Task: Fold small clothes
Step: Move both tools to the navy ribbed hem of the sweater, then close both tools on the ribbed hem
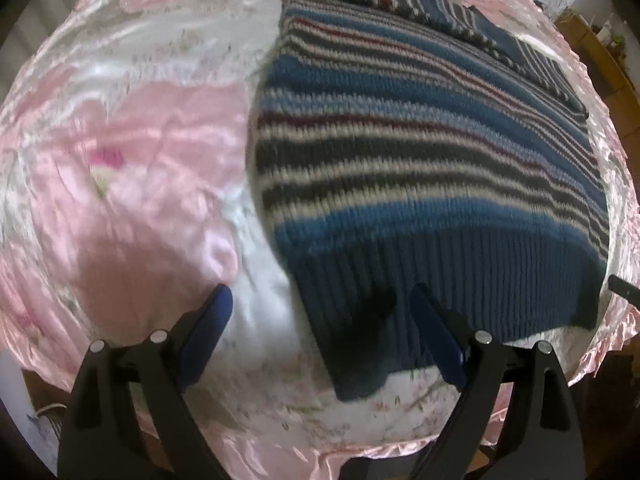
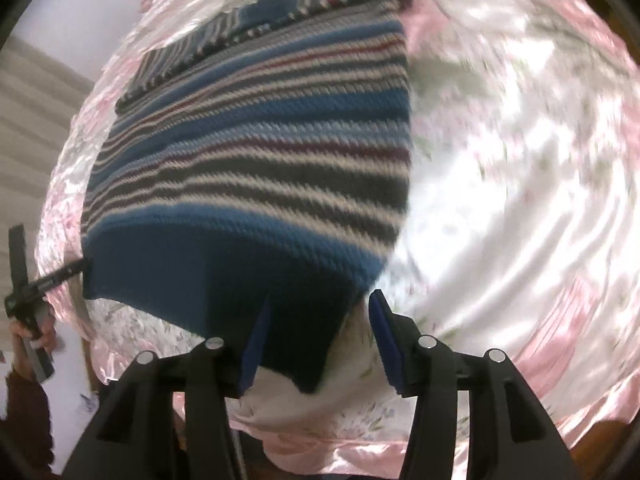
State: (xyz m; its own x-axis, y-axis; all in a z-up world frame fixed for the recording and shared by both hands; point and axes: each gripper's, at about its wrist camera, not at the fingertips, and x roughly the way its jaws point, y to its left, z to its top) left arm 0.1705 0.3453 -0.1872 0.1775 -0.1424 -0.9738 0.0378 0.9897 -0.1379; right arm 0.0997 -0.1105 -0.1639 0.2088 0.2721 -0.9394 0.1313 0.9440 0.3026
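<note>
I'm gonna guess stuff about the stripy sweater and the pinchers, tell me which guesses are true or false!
1. The sweater is striped. True.
2. It lies on a pink shiny cloth. True.
3. The left gripper is squeezed shut. False: its jaws stand open at the sweater's dark hem corner.
4. The sweater is plain red. False: mostly blue, grey and cream stripes.
5. The right gripper is open at the other hem corner. True.

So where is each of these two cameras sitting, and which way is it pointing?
Left wrist: rides the left gripper, looking forward over the striped sweater's near left hem corner; own open fingers show.
Right wrist: rides the right gripper, facing the near right hem corner; own open fingers, plus the person's hand holding the other gripper.
Shared: the sweater on the pink satin cloth.
</note>
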